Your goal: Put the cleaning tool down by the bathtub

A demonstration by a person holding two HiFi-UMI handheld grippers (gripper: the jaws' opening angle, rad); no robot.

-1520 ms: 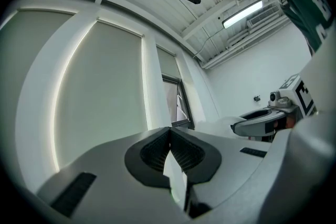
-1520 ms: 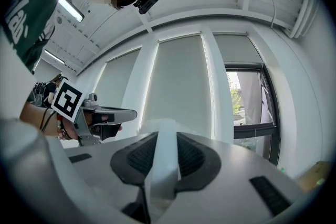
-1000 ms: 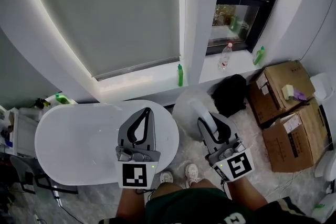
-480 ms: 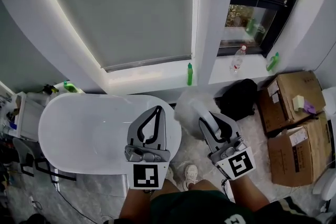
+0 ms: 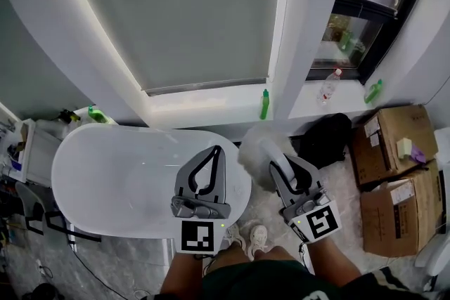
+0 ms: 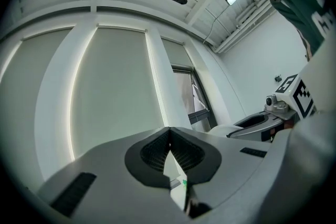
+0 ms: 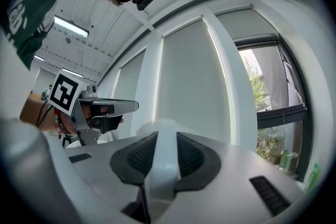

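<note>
Hovering just right of the oval white bathtub, the fluffy white cleaning tool sits clamped in the right gripper; left gripper pinched together, empty. I'd lower it gently to the floor, then release.

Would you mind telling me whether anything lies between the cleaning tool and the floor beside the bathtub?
Nothing visible does: the floor between the bathtub and the black bag looks bare, though the fluffy head of the cleaning tool hides part of it.
</note>
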